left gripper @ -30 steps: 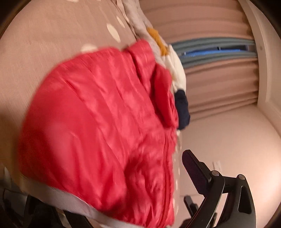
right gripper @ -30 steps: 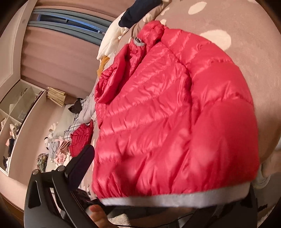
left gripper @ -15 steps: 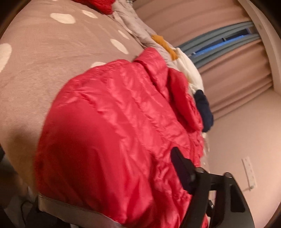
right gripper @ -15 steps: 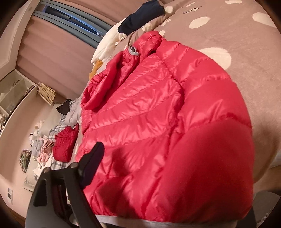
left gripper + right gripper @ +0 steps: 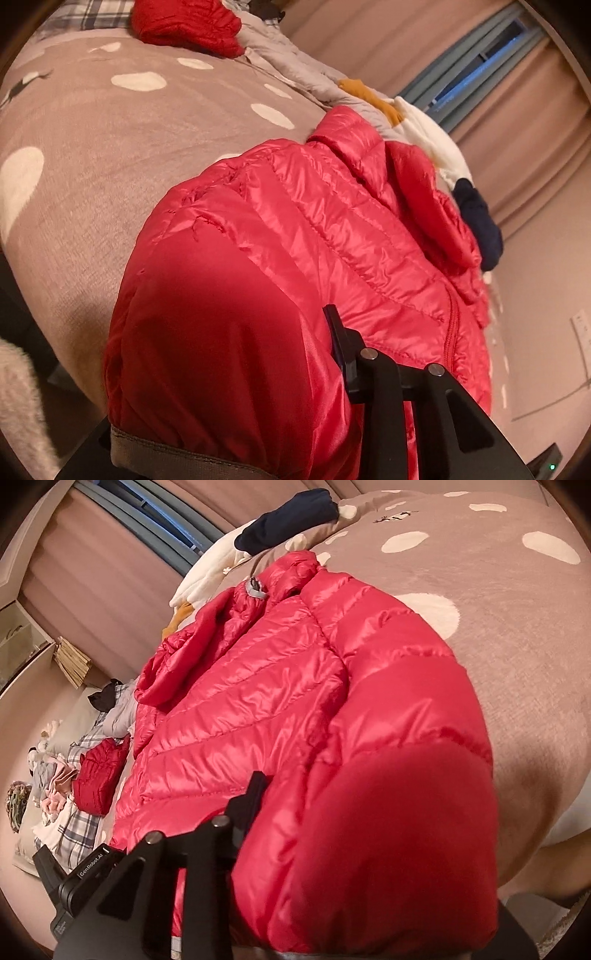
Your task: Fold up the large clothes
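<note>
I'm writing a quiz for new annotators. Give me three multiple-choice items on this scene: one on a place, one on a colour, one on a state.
1. Where does the shiny red quilted puffer jacket lie?
A. on a spotted taupe bedspread
B. on a hanger
C. in a drawer

2. What colour is the jacket's hem band?
A. yellow
B. grey
C. black

3. How is the jacket's front zip?
A. fully open
B. missing
C. closed along the part in view

Answers:
1 A: the bedspread shows all round the jacket.
2 B: a grey strip edges the red hem.
3 C: in the left wrist view the two front panels meet at the zip.
</note>
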A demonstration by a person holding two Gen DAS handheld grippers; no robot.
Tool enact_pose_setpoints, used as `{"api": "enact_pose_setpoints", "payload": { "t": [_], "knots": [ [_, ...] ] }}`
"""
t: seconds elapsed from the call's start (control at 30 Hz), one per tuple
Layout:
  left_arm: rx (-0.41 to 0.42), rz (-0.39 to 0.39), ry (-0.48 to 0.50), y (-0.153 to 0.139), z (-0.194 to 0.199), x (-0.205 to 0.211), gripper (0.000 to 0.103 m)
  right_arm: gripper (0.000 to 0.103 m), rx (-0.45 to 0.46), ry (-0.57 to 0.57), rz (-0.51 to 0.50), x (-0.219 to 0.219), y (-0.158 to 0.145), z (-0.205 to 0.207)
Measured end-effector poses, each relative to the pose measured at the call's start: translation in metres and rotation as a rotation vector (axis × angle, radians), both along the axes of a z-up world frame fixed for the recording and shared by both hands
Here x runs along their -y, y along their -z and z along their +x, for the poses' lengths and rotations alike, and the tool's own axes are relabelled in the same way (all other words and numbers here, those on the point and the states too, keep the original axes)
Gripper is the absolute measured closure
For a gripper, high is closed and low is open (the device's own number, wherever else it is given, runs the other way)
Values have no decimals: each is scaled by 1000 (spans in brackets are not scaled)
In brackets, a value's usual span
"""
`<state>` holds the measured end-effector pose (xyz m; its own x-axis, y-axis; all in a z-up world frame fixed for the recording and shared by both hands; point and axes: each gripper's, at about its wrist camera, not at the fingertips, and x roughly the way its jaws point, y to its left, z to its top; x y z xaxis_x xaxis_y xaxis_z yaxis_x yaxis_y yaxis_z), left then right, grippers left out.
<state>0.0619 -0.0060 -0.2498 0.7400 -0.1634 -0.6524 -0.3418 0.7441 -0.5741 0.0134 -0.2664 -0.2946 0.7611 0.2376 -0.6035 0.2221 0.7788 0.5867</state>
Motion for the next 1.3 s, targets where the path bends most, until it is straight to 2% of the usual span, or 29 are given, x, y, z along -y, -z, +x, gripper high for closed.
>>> {"api": "enact_pose_setpoints", "payload": {
  "t": [0.13,0.3,0.5,0.73,1.07,1.23,1.3],
  "knots": [
    [-11,23,3,0,5,0,71,79,-8,2,-27,-2,-1,1],
    [12,92,12,1,6,5,71,79,-5,-33,-121,-10,-3,8],
    [34,186,21,0,5,14,71,79,-5,-79,-123,-7,-3,12],
    [74,272,37,2,2,20,71,79,14,-138,-222,-16,-5,15],
    [76,307,24,1,2,27,71,79,29,-220,-197,-9,-3,19],
    [76,331,19,0,3,30,70,79,37,-246,-120,2,0,21],
    [77,335,12,-1,4,30,70,80,38,-248,-132,0,0,20]
  ]
}}
